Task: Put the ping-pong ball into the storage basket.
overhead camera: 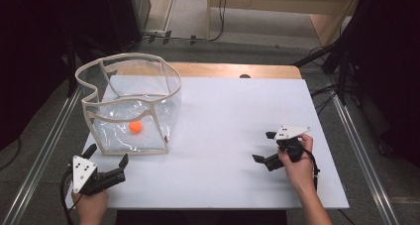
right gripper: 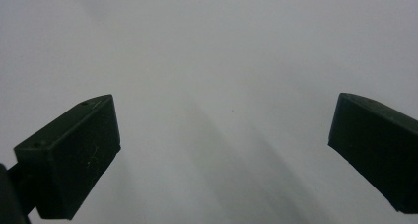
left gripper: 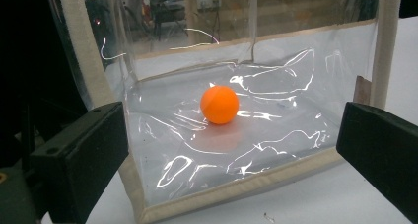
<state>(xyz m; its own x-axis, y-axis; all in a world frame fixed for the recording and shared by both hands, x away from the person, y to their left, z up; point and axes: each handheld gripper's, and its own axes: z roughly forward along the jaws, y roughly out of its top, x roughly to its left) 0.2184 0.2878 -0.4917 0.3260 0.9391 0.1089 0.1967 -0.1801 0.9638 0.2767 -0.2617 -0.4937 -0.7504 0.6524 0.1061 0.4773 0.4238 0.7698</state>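
1. Table: white top; carries the bag on its left part.
2. Bag: clear plastic, beige trim, standing open-topped.
3. Left gripper: just beside the bag's near wall, facing it; jaws spread, holding nothing.
4. Right gripper: well apart from the bag, low over bare table; jaws spread, empty.
5. Orange ball: rests on the bag's floor, inside.
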